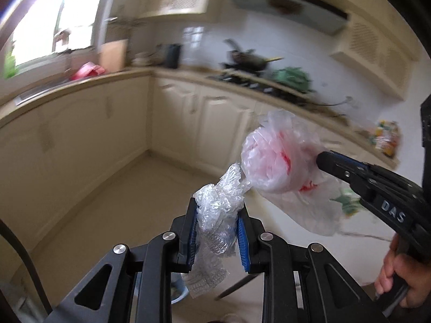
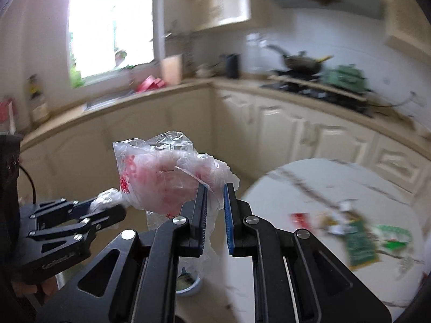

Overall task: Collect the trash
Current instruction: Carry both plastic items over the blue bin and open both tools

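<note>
My left gripper (image 1: 218, 207) is shut on a crumpled wad of clear plastic wrap (image 1: 215, 204), which hangs down past its blue pads. From the right, my right gripper (image 1: 322, 159) holds a white plastic bag with red print (image 1: 272, 156) in the air just beyond the wrap. In the right wrist view that gripper (image 2: 215, 188) is shut on the bag's thin film, and the bag (image 2: 159, 175) bulges to the left of the fingers. The left gripper (image 2: 107, 206) shows at the left with the wrap (image 2: 107, 195). More wrappers (image 2: 361, 242) lie on the round marble table (image 2: 309, 183).
Cream kitchen cabinets and a beige counter (image 1: 107, 80) run around the corner behind. On the hob stand a wok (image 2: 301, 63) and a green bag (image 2: 344, 78). A pale blue bowl (image 2: 191, 282) sits low beneath the grippers. A person's hand (image 1: 398, 277) grips the right handle.
</note>
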Demonstrator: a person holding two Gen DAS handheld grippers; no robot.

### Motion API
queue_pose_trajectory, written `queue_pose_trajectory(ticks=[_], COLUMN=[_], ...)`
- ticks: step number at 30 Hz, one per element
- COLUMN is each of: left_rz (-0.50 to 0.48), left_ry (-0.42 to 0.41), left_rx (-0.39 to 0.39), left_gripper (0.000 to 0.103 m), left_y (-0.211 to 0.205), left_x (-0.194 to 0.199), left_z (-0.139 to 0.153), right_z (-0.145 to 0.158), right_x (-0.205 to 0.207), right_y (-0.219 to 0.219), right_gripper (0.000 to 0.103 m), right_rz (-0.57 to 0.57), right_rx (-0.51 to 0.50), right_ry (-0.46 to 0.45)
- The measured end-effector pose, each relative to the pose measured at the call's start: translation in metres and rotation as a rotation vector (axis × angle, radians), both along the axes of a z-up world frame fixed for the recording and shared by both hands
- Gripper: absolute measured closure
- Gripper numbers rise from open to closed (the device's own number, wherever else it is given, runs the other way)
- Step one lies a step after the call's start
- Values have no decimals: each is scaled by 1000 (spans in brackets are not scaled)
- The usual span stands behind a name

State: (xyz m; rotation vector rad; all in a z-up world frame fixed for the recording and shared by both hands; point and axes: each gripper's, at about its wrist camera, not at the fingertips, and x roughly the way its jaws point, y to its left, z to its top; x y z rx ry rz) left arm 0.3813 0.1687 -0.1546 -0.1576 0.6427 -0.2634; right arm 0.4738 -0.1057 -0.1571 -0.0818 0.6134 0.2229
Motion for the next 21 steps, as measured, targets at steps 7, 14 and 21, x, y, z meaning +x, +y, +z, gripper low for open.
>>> queue_pose_trajectory(ticks=[7,14,21], left_rz=[125,136,119], left_ry=[206,472,683], left_rx=[8,-27,-29], left_gripper=[81,81,79], left_y=[64,95,105], left_x=[13,46,82], left_z=[-76,-182,-268], right_z=[-93,-215,-316], right_x=[38,84,123], right_y=[76,114,111], right_gripper=[91,91,91], right_rz=[114,144,114], right_rx=[-47,-122,-138], right_ry=[168,373,551])
